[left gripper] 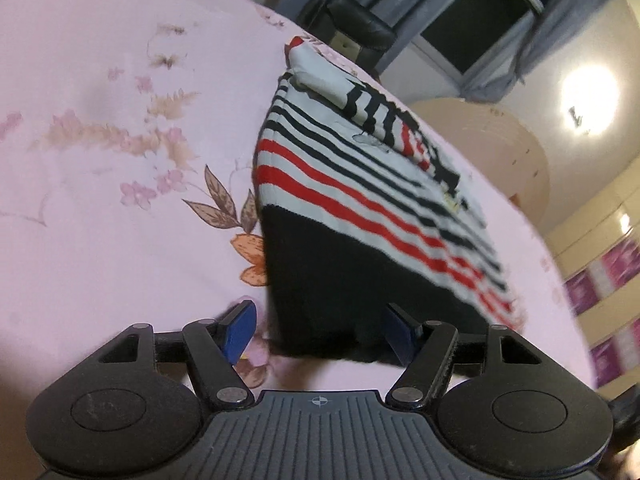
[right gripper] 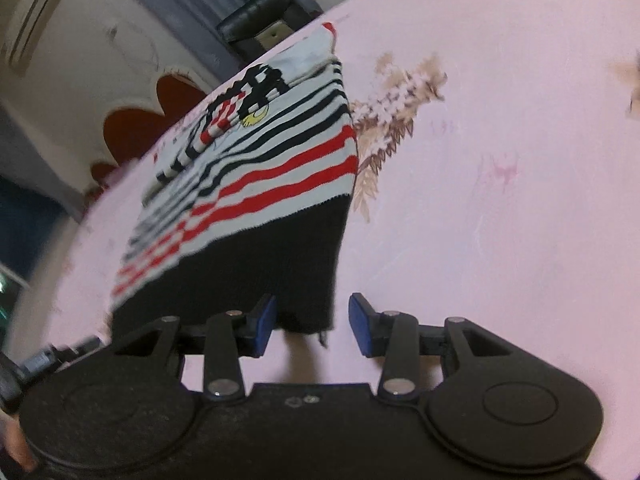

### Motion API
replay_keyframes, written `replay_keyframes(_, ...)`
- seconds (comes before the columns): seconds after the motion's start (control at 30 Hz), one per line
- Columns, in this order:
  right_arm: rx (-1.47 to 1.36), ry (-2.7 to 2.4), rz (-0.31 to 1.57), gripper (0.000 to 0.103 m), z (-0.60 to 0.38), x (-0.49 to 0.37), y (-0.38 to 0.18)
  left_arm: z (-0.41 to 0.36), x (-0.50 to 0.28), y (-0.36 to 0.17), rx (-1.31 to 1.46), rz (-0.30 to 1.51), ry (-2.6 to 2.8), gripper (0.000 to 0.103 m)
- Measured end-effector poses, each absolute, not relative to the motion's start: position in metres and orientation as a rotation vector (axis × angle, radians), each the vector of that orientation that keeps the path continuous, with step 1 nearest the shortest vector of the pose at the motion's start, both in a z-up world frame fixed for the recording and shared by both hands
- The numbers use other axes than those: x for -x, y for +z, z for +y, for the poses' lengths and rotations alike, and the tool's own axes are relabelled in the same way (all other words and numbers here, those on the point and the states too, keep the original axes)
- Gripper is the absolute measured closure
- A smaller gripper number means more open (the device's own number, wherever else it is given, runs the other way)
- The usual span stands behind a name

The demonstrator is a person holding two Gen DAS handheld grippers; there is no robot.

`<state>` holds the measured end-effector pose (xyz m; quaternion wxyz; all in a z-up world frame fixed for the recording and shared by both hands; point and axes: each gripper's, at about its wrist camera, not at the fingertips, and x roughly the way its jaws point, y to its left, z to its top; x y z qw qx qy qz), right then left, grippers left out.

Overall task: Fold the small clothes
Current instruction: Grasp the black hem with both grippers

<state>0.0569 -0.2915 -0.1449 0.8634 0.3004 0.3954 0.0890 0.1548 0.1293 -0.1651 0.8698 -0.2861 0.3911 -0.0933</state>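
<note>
sweater lies flat on pink sheet; my left gripper and right gripper gape wide at its black hem corners.

My left gripper is matte black with blue pads, silver rivets on its linkages, a ribbed plate and a small crosshair mark at 6 o'clock. My right gripper matches it: blue pads, silver rivets, round black housings.
</note>
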Motion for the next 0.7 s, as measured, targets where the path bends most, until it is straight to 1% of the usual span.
replay_keyframes(0.1,-0.713,0.209,0.825,0.063,-0.298,-0.064,-0.151,0.133,-0.161,-0.172,0.645,0.817,-0.209,0.049)
replay_keyframes(0.3,-0.801,0.248,0.842,0.066,-0.301,-0.084,-0.159,0.138,-0.181,-0.181,0.729,0.800,-0.256,0.049)
replay_keyframes(0.47,-0.802,0.283,0.859,0.067,-0.293,-0.101,-0.159,0.136,-0.198,-0.187,0.766,0.802,-0.304,0.049)
replay_keyframes(0.5,-0.802,0.290,0.861,0.067,-0.290,-0.103,-0.160,0.135,-0.200,-0.187,0.766,0.803,-0.310,0.052)
replay_keyframes(0.53,-0.803,0.294,0.864,0.069,-0.288,-0.106,-0.160,0.133,-0.203,-0.187,0.757,0.811,-0.307,0.065)
replay_keyframes(0.57,-0.802,0.295,0.866,0.071,-0.287,-0.107,-0.161,0.133,-0.204,-0.189,0.743,0.824,-0.296,0.072)
replay_keyframes(0.6,-0.796,0.296,0.870,0.078,-0.285,-0.109,-0.161,0.133,-0.205,-0.190,0.733,0.832,-0.282,0.086)
replay_keyframes(0.63,-0.788,0.296,0.880,0.091,-0.283,-0.110,-0.162,0.135,-0.204,-0.192,0.731,0.836,-0.268,0.094)
replay_keyframes(0.67,-0.778,0.295,0.890,0.096,-0.282,-0.110,-0.163,0.138,-0.203,-0.194,0.739,0.834,-0.263,0.094)
replay_keyframes(0.7,-0.753,0.293,0.890,0.096,-0.280,-0.109,-0.163,0.140,-0.202,-0.194,0.743,0.828,-0.263,0.095)
